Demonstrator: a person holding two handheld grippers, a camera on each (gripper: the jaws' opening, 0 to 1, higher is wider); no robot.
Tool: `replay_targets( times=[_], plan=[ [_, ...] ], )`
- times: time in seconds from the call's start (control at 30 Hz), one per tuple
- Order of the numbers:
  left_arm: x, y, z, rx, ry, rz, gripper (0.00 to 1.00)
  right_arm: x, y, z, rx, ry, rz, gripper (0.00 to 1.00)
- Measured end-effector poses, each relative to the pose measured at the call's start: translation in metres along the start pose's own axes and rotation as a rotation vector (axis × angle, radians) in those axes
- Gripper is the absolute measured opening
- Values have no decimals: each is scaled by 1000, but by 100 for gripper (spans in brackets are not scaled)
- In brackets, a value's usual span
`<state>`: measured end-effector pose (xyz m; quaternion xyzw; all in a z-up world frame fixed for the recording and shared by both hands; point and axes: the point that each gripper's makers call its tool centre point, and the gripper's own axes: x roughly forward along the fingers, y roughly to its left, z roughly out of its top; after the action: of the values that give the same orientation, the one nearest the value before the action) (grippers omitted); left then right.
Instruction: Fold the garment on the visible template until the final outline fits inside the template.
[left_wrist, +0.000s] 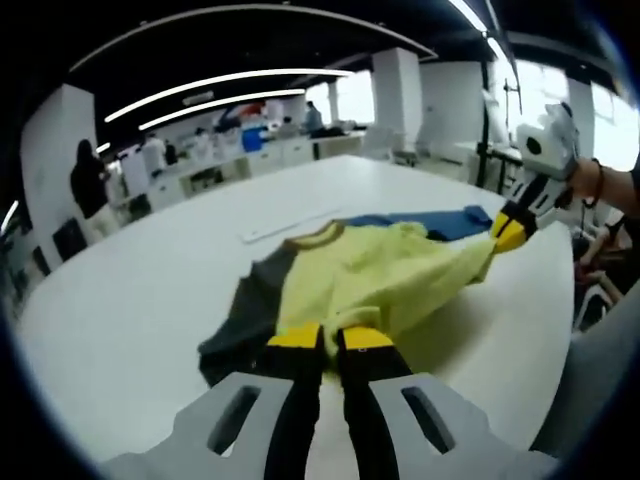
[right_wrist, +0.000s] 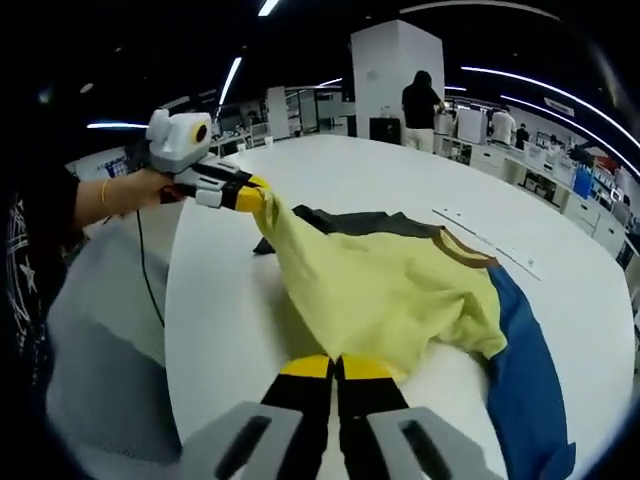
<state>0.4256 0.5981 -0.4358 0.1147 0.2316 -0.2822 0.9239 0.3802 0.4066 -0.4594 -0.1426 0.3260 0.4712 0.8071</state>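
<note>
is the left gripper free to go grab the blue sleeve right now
Probably not: the left gripper is shut on the yellow garment's edge, as is the right gripper. It would have to let go before reaching the blue sleeve.

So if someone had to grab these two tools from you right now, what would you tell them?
Left gripper: shut on the yellow shirt, at one edge.
Right gripper: shut on the shirt's opposite edge; both lift it off the white table, stretched between them.
Things: the shirt's grey sleeve and brown collar trail on the table. A blue cloth lies flat beside and partly under the shirt. I cannot make out a template outline.
Done: shirt gripped and raised.
Left: lay it down, fold it, and check that the outline fits.
</note>
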Motion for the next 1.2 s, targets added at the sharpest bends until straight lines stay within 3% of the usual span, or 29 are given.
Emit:
replay_targets(
  times=[0.47, 0.57, 0.73, 0.9, 1.2],
  plan=[
    [-13, -21, -47, -40, 95, -9, 3, 7, 34, -37, 55, 33, 28, 0],
    [-11, -27, -57, -83, 116, -25, 3, 12, 36, -49, 36, 71, 11, 0],
    [-12, -33, -72, -76, 165, -17, 3, 16, 36, -57, 66, 80, 1, 0],
    [-16, -41, -85, -71, 223, -35, 4, 20, 38, -66, 26, 124, -25, 0],
    [-22, -42, -105, -65, 303, -28, 8, 21, 36, -70, 164, 84, -37, 0]
  ],
)
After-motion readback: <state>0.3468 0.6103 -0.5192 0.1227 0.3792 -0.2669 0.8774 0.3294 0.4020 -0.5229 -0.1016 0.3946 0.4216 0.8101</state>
